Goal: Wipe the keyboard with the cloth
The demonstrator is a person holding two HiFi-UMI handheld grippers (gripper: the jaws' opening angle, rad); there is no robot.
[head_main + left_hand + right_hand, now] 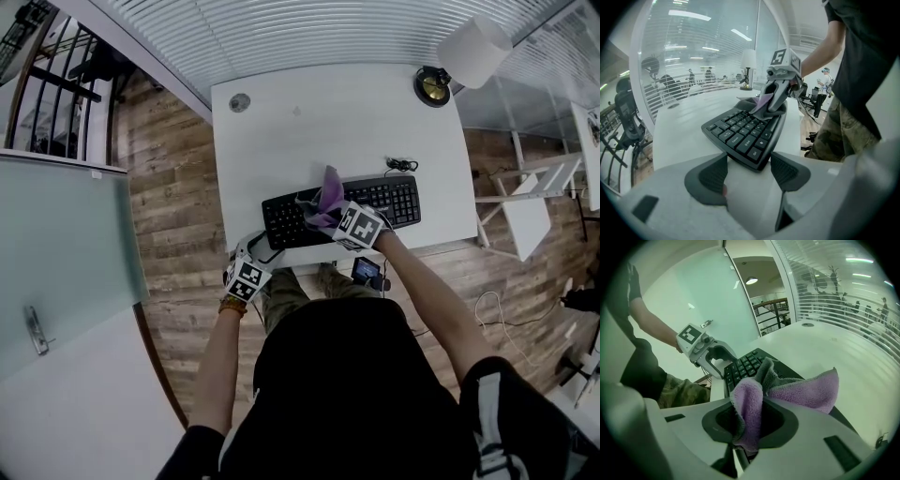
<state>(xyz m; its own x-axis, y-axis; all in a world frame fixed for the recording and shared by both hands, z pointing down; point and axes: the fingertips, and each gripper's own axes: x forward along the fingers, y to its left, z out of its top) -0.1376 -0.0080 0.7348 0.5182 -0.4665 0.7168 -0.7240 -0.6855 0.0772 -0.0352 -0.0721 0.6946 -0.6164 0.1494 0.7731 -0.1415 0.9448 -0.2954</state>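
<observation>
We are looking down on a room where a wood-plank floor is running under everything. A glass wall with fine horizontal stripes is closing off the far side, and a frosted glass panel is standing at our left with a dark railing showing beyond it. In the left gripper view, chairs and a few people are showing faintly through the striped glass. A white table is filling the middle of the room, its top mostly bare. A round grommet is sitting near its far left corner, and a lamp with a white shade is standing at its far right corner. The black keyboard is lying flat along the near edge of the table, with a thin dark cable bunching just behind its right end. We are holding the right gripper over the middle of the keyboard, its jaws pinched tight on the purple cloth. The cloth's loose folds are spilling forward and resting on the keys. The left gripper is sitting at the table's near edge by the keyboard's left end. Its jaws are standing apart and gripping nothing, with the keyboard's near corner lying just ahead of the gap between them.
</observation>
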